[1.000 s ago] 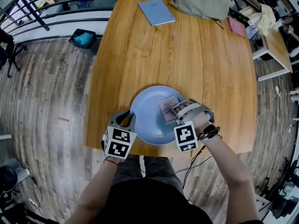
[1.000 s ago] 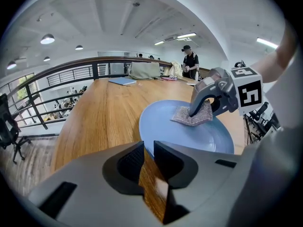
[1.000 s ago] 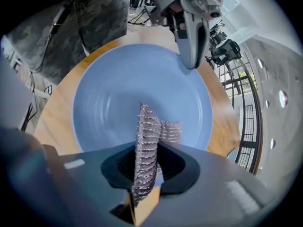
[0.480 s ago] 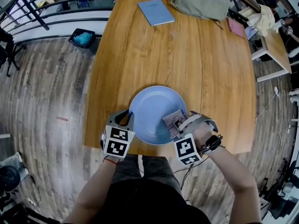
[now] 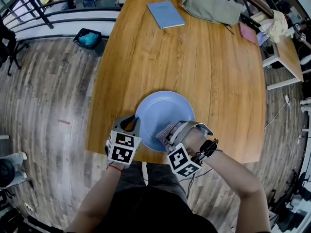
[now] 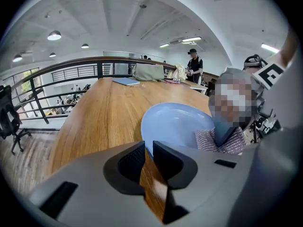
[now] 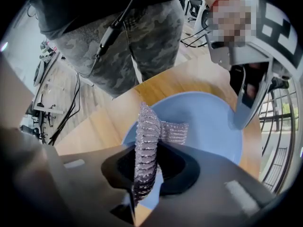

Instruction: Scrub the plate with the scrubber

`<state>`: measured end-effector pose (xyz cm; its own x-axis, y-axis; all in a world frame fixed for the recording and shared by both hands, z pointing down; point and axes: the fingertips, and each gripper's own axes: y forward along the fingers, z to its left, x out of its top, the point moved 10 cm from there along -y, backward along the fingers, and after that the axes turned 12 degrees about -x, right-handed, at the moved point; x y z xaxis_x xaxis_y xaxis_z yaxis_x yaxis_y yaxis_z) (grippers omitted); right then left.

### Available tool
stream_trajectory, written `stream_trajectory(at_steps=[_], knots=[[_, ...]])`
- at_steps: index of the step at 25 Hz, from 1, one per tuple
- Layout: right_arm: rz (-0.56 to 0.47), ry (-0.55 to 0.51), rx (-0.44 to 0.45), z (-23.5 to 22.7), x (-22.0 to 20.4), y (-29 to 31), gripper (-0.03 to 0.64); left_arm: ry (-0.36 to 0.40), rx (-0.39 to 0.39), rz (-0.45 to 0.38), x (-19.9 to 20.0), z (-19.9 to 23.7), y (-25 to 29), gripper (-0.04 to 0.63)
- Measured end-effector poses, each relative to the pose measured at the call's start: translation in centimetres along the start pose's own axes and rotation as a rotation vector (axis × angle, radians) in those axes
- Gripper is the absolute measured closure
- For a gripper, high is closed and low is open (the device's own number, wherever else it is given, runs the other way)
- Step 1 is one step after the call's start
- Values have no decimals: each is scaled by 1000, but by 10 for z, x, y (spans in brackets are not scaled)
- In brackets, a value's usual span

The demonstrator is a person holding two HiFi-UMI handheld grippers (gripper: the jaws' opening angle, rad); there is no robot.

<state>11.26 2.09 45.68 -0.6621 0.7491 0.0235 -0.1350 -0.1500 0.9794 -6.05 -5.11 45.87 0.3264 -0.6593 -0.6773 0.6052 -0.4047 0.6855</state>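
Note:
A pale blue plate (image 5: 165,108) sits near the table's front edge. My left gripper (image 5: 135,125) stays at the plate's left rim. Its jaws are closing, and the rim (image 6: 145,138) lies between their tips, one finger inside the plate and one outside. In the left gripper view (image 6: 147,150) table wood shows through the narrow gap behind the tips. My right gripper (image 5: 169,133) is shut on a silvery mesh scrubber (image 5: 164,130) that rests on the plate's near part. In the right gripper view the scrubber (image 7: 150,126) stands pinched upright between the jaws (image 7: 144,171) over the plate (image 7: 208,136).
A blue notebook (image 5: 165,14) and a grey-green bag (image 5: 210,6) lie at the table's far end. A pink item (image 5: 247,33) is at the far right edge. The table's front edge (image 5: 121,152) runs just under both grippers. A railing (image 5: 58,8) borders the far left.
My right gripper has dragged the scrubber from the plate's right-middle toward its near edge and leftward. The left gripper and the plate have stayed where they were.

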Motion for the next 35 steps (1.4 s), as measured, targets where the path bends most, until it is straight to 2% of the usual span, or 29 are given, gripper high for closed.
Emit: stream_trajectory(at_steps=[3,7,13,24,31,35], knots=[[-22,-23,-41,-15,9,5,532,-3,-2,0,1,0,-1,546],[-30,6,-83,-34,9,11,532,-9,-6,-3,0,1,1,546],[1,33,-140,-57,2,17,532,-17,-13,-4,0,1,-2,548],[104,253,-218,-90,-41,29,532,-8,-11,-5,0,2,-2,546],[145,427,-220,-77,-65,25,532,-9,-8,-5,0,3,-2,546],[169,446,-199,-57,-67,20,532,-8,-6,-6,0,2,-2,546]])
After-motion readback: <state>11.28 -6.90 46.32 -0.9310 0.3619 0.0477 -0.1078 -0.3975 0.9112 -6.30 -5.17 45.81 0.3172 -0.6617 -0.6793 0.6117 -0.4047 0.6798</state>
